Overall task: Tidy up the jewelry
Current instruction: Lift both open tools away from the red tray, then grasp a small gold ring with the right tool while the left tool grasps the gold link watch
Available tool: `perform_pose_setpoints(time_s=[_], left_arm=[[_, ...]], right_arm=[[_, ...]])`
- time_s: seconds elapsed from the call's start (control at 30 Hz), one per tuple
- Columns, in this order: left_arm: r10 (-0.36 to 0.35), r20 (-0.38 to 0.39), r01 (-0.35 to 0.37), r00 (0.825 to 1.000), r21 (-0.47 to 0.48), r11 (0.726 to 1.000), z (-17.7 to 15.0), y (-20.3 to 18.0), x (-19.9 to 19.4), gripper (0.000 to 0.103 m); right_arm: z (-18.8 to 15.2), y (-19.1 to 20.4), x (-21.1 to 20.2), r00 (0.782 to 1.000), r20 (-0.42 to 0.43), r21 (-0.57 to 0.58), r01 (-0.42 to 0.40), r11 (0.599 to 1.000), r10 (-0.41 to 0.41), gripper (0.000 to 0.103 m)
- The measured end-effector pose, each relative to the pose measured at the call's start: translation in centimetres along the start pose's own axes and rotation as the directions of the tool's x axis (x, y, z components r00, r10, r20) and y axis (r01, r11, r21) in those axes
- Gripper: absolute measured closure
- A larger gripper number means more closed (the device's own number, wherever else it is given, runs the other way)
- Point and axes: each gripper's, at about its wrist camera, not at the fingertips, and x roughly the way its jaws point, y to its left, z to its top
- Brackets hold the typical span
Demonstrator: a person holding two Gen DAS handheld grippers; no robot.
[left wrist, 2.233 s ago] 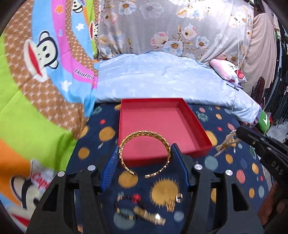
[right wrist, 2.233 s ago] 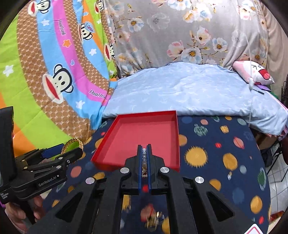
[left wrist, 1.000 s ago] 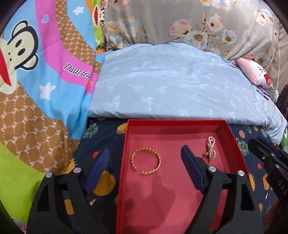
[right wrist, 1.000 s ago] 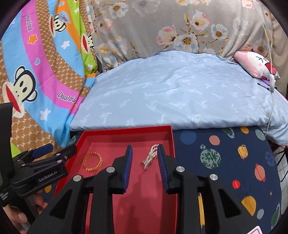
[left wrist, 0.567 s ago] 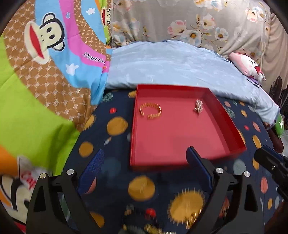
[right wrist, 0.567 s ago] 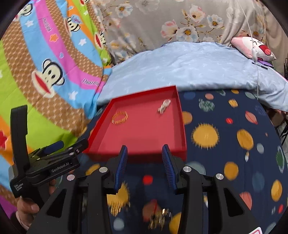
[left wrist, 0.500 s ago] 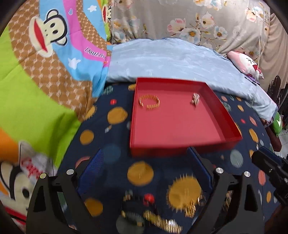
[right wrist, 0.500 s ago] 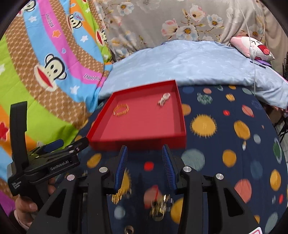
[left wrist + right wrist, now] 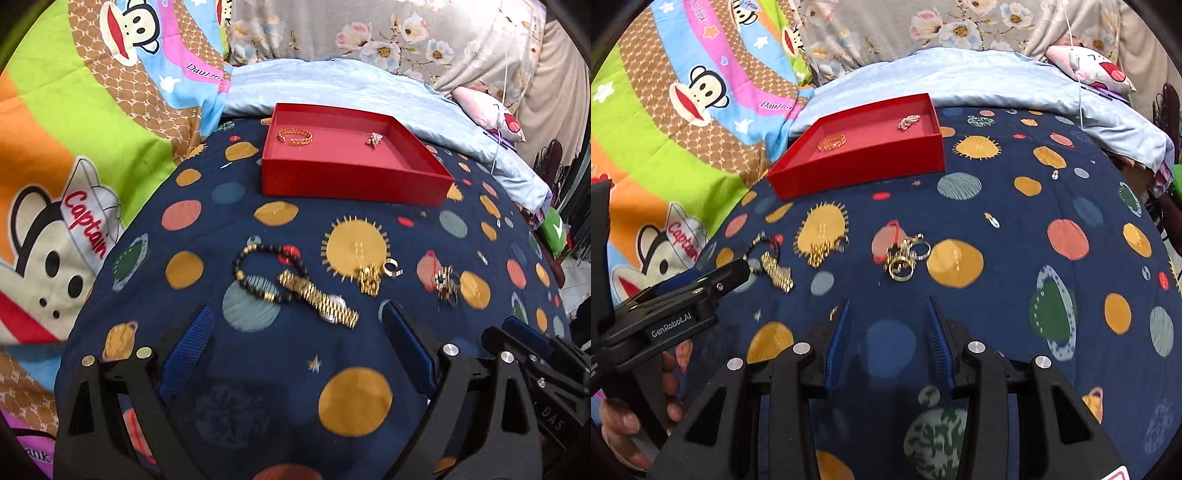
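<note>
left gripper wide, empty; gold watch just ahead. right gripper part open, empty; rings ahead

Black plastic gripper, blue ribbed pads, silver screws, white "GenRobot.AI" lettering

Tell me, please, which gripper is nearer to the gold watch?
Left. The left gripper hangs open just short of the gold watch, which lies almost between its fingers; the right gripper is off to the watch's right, nearer the rings.

Bare cloth before jewelry; red tray blocks beyond.
</note>
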Motion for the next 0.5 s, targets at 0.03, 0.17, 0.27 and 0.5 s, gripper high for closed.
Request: perform_pose_setpoints(time_s=[0.03,0.17,0.27,0.5], left_arm=[[-0.001,-0.003,0.001,1.0,0.001,1.0,-0.4,0.0,-0.1,0.013],[0.001,-0.024,-0.001,1.0,-0.011,1.0,-1.1,0.3,0.3,0.013],[-0.003,-0.03,0.002,1.0,-0.033,0.999,-1.4,0.5,0.5,0.013],[0.024,-0.049,-0.027,0.998,-0.047,0.999,-0.4,-0.4,2.1,0.013]], right_arm=[[-0.2,0.1,-0.2,1.0,0.002,-0.008,0.005,1.0,-0.005,0.062],[-0.8,0.5,-0.4,1.0,0.002,-0.017,-0.002,1.0,0.002,0.062],[-1.1,0.6,-0.4,1.0,0.0,-0.018,-0.006,1.0,0.006,0.062],[-1.2,0.1,-0.2,1.0,-0.003,0.001,-0.005,1.0,0.005,0.062]])
